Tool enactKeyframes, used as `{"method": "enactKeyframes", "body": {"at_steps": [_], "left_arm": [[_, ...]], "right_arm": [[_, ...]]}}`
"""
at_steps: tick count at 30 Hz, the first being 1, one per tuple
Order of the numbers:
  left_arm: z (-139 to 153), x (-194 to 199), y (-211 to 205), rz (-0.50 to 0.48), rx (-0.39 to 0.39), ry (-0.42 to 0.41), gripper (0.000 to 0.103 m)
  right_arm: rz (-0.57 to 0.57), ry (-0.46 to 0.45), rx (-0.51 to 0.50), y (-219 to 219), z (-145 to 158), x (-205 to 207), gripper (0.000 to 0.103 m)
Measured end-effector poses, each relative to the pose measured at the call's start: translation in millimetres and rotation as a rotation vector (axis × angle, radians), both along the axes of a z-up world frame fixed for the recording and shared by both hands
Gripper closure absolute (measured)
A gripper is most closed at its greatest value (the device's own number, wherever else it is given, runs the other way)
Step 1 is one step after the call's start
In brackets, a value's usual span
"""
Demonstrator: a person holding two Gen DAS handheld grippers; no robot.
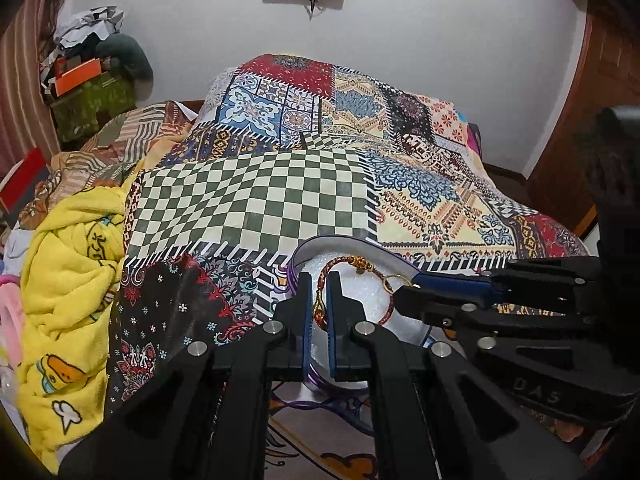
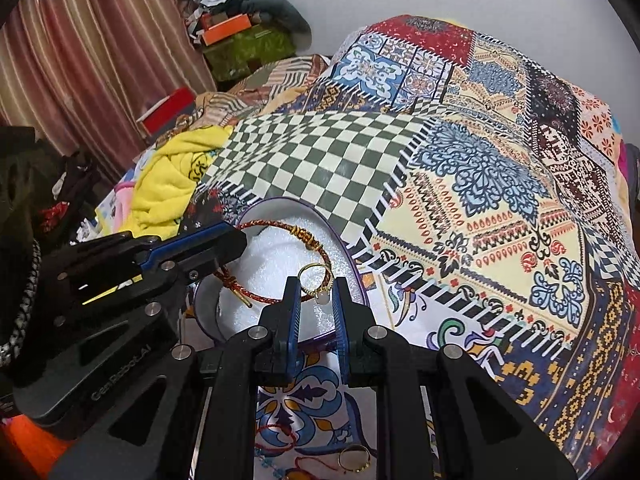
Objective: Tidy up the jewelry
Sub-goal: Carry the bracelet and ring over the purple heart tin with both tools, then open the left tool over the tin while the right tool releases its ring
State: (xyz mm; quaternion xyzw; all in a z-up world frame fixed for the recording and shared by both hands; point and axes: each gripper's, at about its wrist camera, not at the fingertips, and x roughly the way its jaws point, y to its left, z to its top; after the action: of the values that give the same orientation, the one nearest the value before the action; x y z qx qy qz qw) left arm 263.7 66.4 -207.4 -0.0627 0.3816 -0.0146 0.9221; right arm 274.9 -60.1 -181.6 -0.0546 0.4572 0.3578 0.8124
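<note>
- Patchwork bedspread (image 1: 256,200) covers the whole bed, green/cream checker patch in the middle. Yellow blanket (image 1: 68,272) bunched on its left edge.
- Round purple-rimmed box (image 2: 352,264) sits on the spread near the front, white foam pad (image 2: 276,264) inside.
- Left gripper (image 1: 319,312) is over the box's left side, jaws nearly shut w/ the red braided bracelet (image 2: 280,226) cord between them. Looks pinched, pads right against it.
- Right gripper (image 2: 316,300) comes in from the right, narrow gap between the blue pads. Gold ring (image 2: 314,280) sits right at its tips; can't tell if it's actually clamped or just resting on the foam.
- Bracelet loops over the foam inside the box, gold knot at the far side.
- Outside the box, close to the camera in the right wrist view: another gold ring (image 2: 354,458) and a thin red string bracelet (image 2: 276,436) on the spread.
</note>
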Motion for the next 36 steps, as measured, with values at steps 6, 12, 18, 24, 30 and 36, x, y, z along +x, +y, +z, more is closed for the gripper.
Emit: {"method": "enactKeyframes", "body": {"at_steps": [6,12,18,24,30,36], "left_arm": [[3,-2,-2,-0.004,0.009,0.0,0.099],[5,-5,1,0.005,0.012,0.011,0.094],[11,-14,2,0.005,0.027,0.016,0.089],[30,-26,-1,0.002,0.042,-0.014,0.083],[56,-44,-9,-0.009,0.06,-0.066,0.072],[74,-63,-23,-0.029,0.074,-0.1,0.06]], "right_arm": [[0.024,-0.016,-0.029,5,0,-4,0.089],[0.024,-0.019,-0.051,6,2,-7,0.081],[-0.004,-0.06,-0.056,-3,17,-16,0.08],[-0.054,-0.107,-0.026,-26,44,-25,0.08],[-0.116,-0.131,0.019,-54,67,-37,0.079],[-0.179,-0.169,0.035,-81,81,-55,0.062]]}}
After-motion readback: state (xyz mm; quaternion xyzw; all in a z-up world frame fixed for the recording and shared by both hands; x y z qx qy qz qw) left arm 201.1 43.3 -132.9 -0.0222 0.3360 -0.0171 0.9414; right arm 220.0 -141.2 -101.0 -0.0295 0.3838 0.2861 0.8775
